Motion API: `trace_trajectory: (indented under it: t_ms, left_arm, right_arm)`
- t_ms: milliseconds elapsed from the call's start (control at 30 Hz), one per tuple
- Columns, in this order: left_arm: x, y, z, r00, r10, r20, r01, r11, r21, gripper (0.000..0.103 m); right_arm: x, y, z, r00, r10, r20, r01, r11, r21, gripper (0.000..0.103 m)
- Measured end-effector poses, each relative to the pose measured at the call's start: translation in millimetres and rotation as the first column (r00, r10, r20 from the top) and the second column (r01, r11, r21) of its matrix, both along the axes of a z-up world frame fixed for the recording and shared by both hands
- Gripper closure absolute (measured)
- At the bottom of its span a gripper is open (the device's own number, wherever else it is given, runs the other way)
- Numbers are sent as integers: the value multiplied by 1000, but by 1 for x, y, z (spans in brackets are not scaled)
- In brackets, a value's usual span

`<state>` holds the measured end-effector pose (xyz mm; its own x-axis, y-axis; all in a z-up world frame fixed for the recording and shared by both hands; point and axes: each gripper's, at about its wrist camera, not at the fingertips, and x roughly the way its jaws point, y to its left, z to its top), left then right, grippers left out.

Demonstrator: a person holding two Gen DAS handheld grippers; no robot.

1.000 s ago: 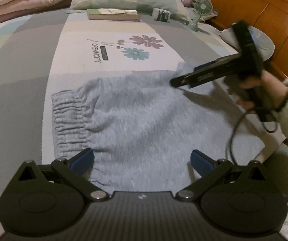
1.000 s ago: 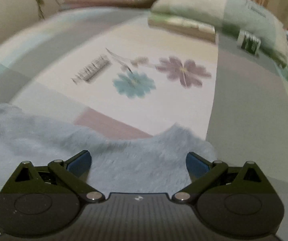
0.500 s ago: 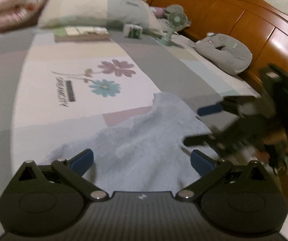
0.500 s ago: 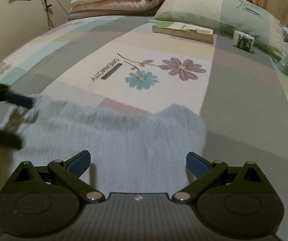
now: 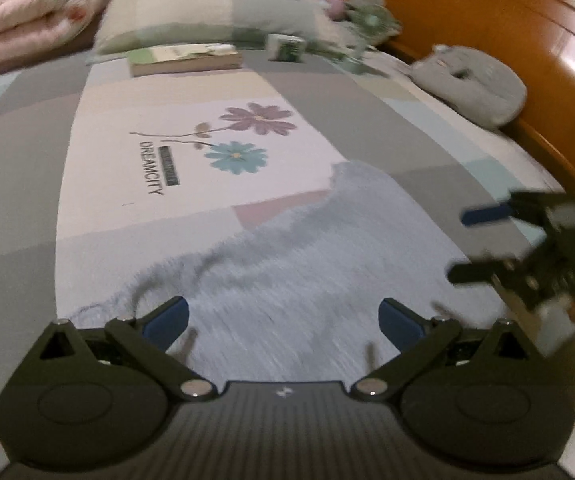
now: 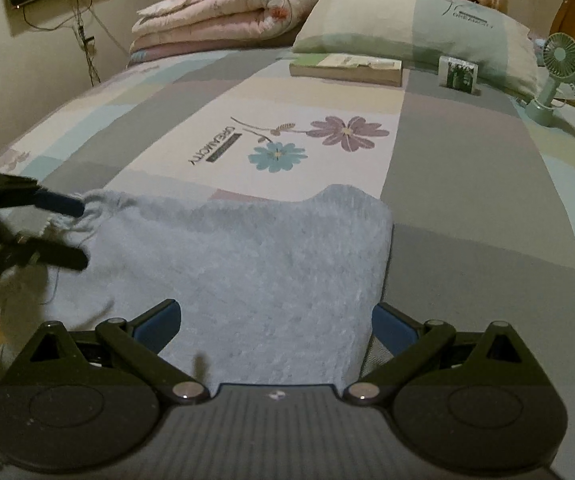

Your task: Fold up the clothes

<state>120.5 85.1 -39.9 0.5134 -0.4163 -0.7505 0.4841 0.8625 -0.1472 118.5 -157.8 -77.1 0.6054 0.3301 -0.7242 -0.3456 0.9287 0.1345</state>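
Bedspread (image 6: pixel 467 208) bears grey garment (image 6: pixel 247 264); both grippers (image 5: pixel 283 316) (image 6: pixel 273 320) spread above it

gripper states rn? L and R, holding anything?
Left gripper: open, holding nothing, over the grey garment.
Right gripper: open, holding nothing, over the same garment.
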Motion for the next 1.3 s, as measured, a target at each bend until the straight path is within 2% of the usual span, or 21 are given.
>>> trace_trajectory:
  t_ms: [167, 500, 633, 733, 900, 1133, 1233, 1300]
  left_arm:
    - [-19, 5, -23, 998, 17, -57, -13, 997, 79, 2]
    - [-64, -3, -12, 1000, 5, 0, -5, 997, 81, 2]
    - [-64, -7, -27, 997, -4, -73, 8, 998, 54, 2]
    - [-68, -11, -24, 998, -5, -59, 9, 997, 77, 2]
    - [-74, -14, -9, 999, -33, -21, 33, 999, 30, 2]
    - [-77, -6, -27, 995, 9, -103, -5, 999, 43, 2]
    - [-76, 7, -11, 997, 35, -67, -36, 999, -4, 2]
    - [-68, 23, 1, 995, 101, -12, -101, 993, -60, 1]
  right_arm:
    - [-9, 3, -1, 1000, -12, -2, 12, 1000, 18, 0]
    - [-18, 8, -6, 999, -36, -38, 37, 999, 18, 0]
    - [-20, 9, -5, 998, -41, -40, 42, 999, 21, 0]
    - [-22, 10, -4, 999, -36, -39, 36, 999, 15, 0]
    - [-24, 8, -3, 999, -40, -28, 41, 999, 26, 0]
    - [-28, -2, -4, 998, -52, -48, 55, 997, 55, 0]
    - [-28, -13, -5, 996, -60, -71, 67, 992, 104, 0]
    - [-26, -22, -6, 994, -68, -87, 80, 985, 152, 0]
